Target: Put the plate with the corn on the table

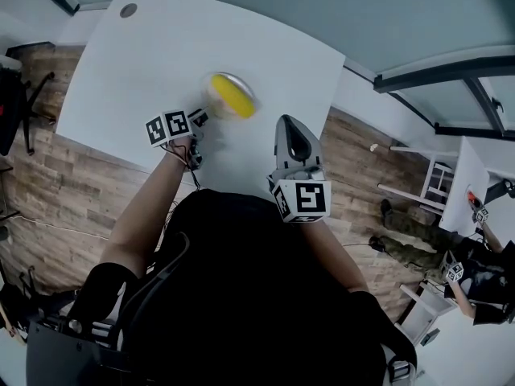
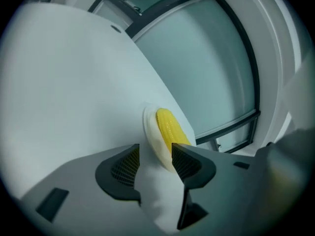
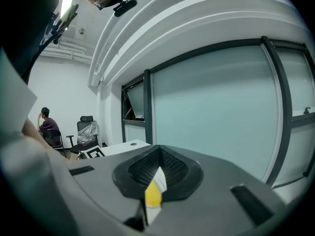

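A pale plate [image 1: 212, 95] carrying a yellow corn cob [image 1: 232, 96] lies on the white table [image 1: 145, 63], near its front edge. My left gripper [image 1: 202, 118] sits just left of the plate with its jaws spread. In the left gripper view the plate [image 2: 151, 136] and corn [image 2: 170, 126] lie right at the jaw tips of this gripper [image 2: 155, 154]; the plate's rim reaches between them and the pads do not clamp it. My right gripper [image 1: 292, 127] hovers over the table's front edge, right of the plate, shut and empty. Through its thin slit [image 3: 156, 175] a sliver of corn [image 3: 153, 194] shows.
A round cable hole [image 1: 128, 10] marks the table's far left corner. Wooden floor [image 1: 64, 175] lies left and right of the table. Glass wall panels [image 2: 206, 68] stand behind it. Another person [image 1: 475, 272] works at a second white table on the right. Someone [image 3: 47, 127] sits by an office chair [image 3: 86, 129].
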### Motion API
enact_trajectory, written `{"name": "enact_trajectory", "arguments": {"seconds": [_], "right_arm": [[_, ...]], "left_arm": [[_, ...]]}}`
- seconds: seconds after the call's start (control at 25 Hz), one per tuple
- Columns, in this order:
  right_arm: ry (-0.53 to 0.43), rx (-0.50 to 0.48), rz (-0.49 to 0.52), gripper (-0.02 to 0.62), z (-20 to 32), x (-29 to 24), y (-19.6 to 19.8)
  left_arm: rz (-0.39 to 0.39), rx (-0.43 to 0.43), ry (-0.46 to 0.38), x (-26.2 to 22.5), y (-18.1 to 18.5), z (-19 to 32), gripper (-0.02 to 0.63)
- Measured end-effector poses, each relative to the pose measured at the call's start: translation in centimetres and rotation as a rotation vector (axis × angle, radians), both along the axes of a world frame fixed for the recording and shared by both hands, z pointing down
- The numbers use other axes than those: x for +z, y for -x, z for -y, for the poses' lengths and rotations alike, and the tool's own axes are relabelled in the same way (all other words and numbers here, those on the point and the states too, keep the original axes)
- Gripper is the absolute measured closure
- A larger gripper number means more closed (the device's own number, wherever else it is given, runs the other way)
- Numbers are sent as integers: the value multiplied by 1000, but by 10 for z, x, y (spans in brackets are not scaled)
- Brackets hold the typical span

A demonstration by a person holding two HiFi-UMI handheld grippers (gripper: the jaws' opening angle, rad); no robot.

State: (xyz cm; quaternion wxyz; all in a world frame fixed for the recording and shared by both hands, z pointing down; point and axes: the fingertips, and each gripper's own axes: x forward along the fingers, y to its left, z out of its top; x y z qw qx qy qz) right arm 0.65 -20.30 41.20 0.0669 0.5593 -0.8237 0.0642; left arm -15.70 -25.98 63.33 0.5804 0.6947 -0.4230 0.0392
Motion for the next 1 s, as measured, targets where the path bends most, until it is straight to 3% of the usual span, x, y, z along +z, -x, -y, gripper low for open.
{"name": "enact_trajectory", "arguments": {"seconds": [0.08, 0.28, 0.32, 0.4, 0.44, 0.68, 0.8, 1.0], "right_arm": [[10, -9, 15, 594, 1, 3, 1], [20, -49, 40, 594, 0, 7, 4], [23, -57, 47, 594, -1, 8, 5], [24, -78, 63, 594, -5, 8, 5], [20, -92, 69, 594, -6, 7, 5], [-57, -179, 96, 594, -19, -18, 2], [-95, -206, 111, 594, -29, -32, 0], [-151, -273, 96, 594, -49, -46, -7]], "left_arm": [[77, 13, -62, -6, 3, -1, 422], [101, 77, -265, -60, -15, -15, 423], [130, 94, -328, -78, -20, -21, 448], [214, 119, -474, -114, -33, -31, 581], [247, 129, -550, -133, -41, -36, 603], [368, 114, -950, -244, -84, -67, 603], [422, 46, -1047, -275, -88, -82, 603], [485, -27, -1084, -293, -92, -108, 603]]}}
